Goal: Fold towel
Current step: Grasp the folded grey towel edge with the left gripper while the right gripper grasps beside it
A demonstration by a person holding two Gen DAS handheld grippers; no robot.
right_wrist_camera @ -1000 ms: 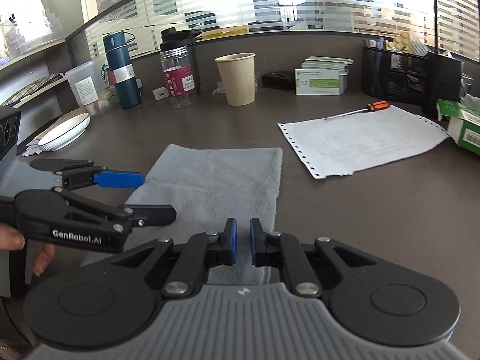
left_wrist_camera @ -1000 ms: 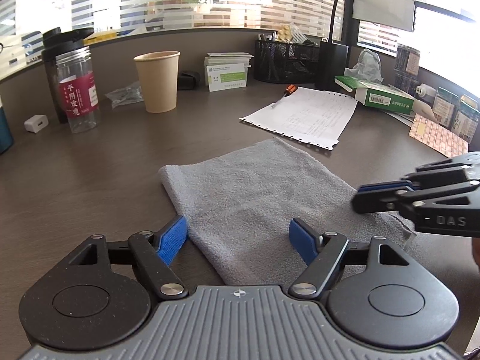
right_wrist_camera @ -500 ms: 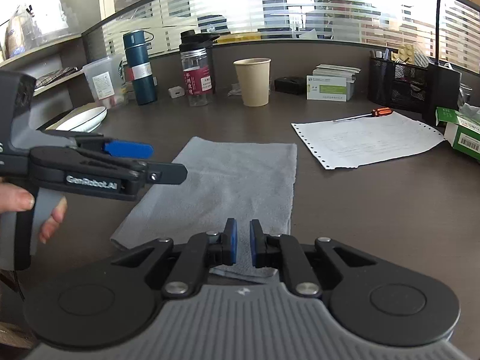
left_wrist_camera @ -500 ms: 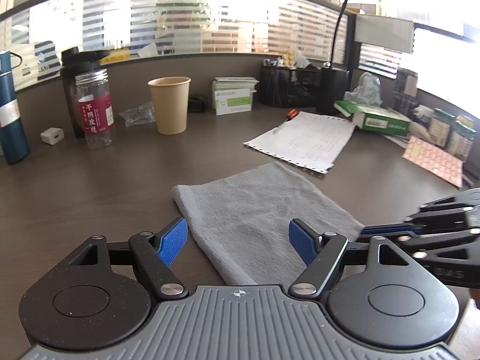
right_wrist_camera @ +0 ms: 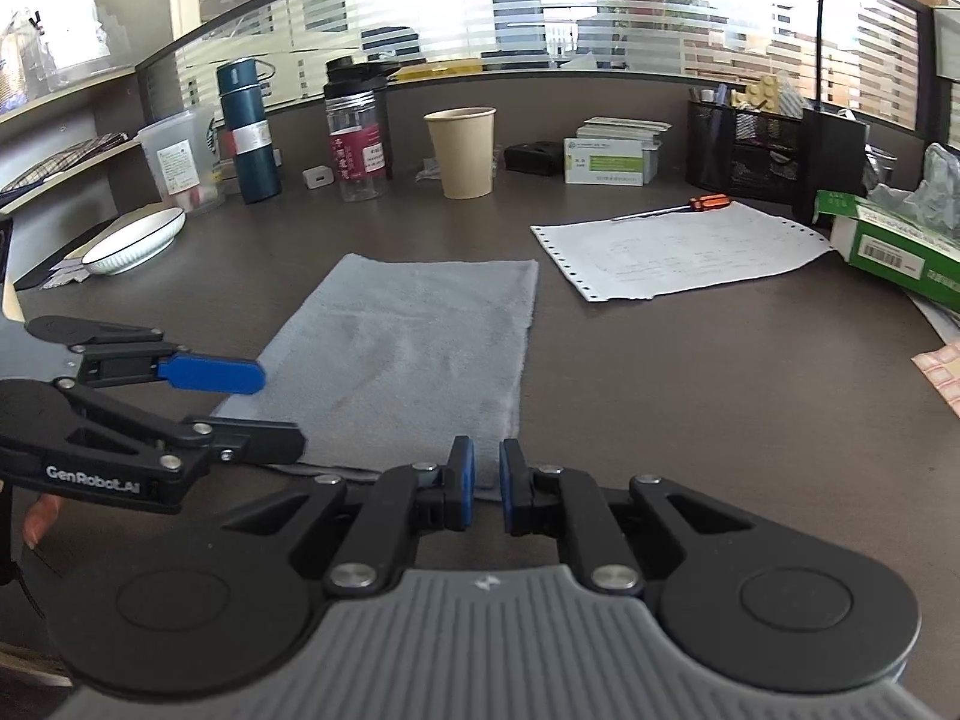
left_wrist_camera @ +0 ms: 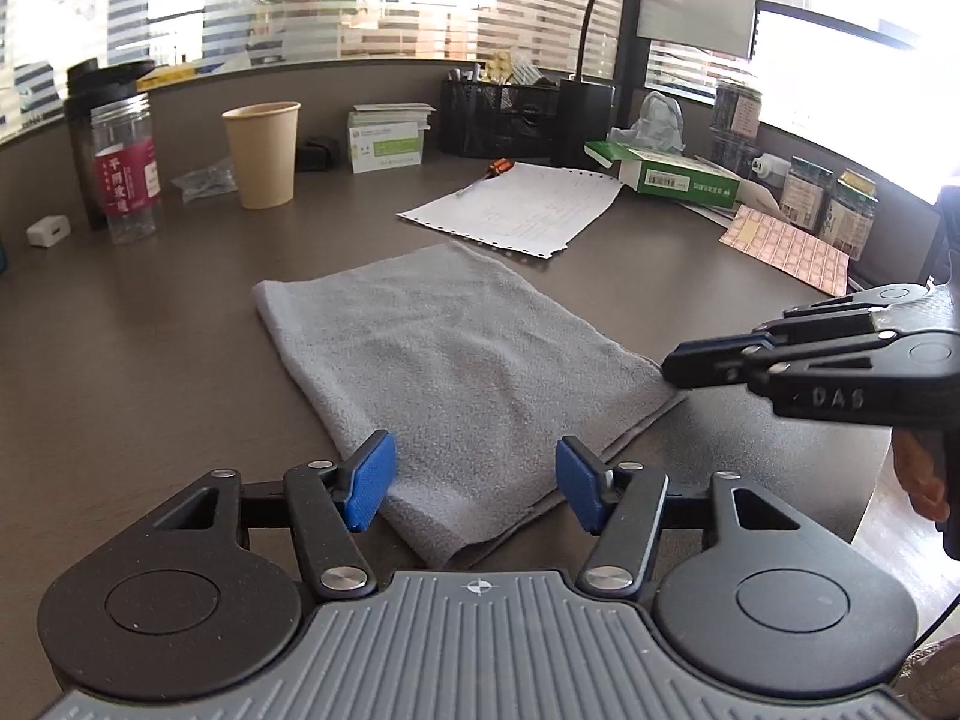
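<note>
The grey towel [left_wrist_camera: 456,372] lies flat in the middle of the dark bench [left_wrist_camera: 138,348], folded into a long rectangle. At the bottom of the left wrist view, the left tool [left_wrist_camera: 474,483] is spread wide, its blue pads on either side of the towel's near corner, gripping nothing. In the right wrist view, the right tool [right_wrist_camera: 486,486] sits low centre, its pads nearly pressed together with a narrow gap, at the towel's near edge; whether cloth is pinched between them I cannot tell.
</note>
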